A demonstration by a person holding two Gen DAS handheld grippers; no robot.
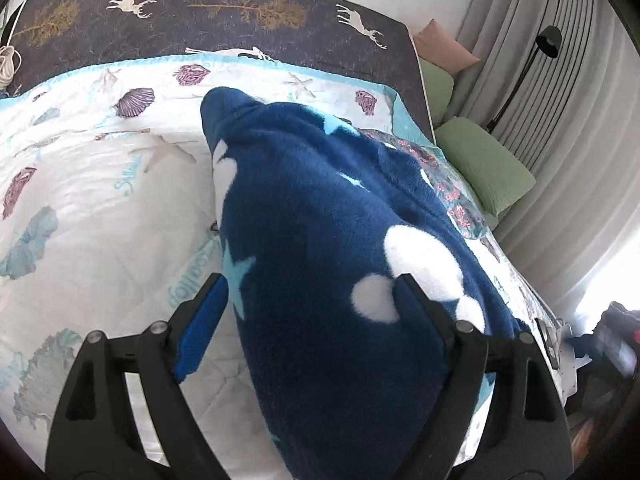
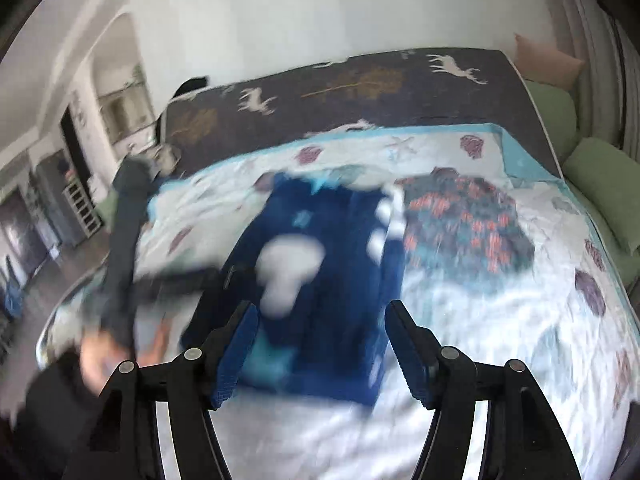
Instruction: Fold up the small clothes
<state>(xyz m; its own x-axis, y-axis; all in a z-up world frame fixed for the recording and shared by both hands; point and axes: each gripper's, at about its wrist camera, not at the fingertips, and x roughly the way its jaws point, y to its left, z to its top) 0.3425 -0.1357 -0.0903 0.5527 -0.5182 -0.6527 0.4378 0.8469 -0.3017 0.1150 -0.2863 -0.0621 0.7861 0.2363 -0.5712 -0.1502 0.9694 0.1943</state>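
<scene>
Left claw [image 1: 308, 292] w/ black arms & blue pads: fingers spread wide, navy fleece garment w/ white blobs & pale-blue stars [image 1: 320, 220] bulging between them, hiding lower pads; can't tell if pinched. Right claw [image 2: 320, 344] gapes, holding nothing, above the same garment on white seashell-print quilt [image 2: 500, 320]. Right view heavily blurred; dark floral cloth [image 2: 464, 220] beside garment, detail unclear.

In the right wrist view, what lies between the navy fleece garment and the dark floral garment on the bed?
Nothing: the navy fleece garment and dark floral garment lie edge to edge, though blur hides any contact.
</scene>
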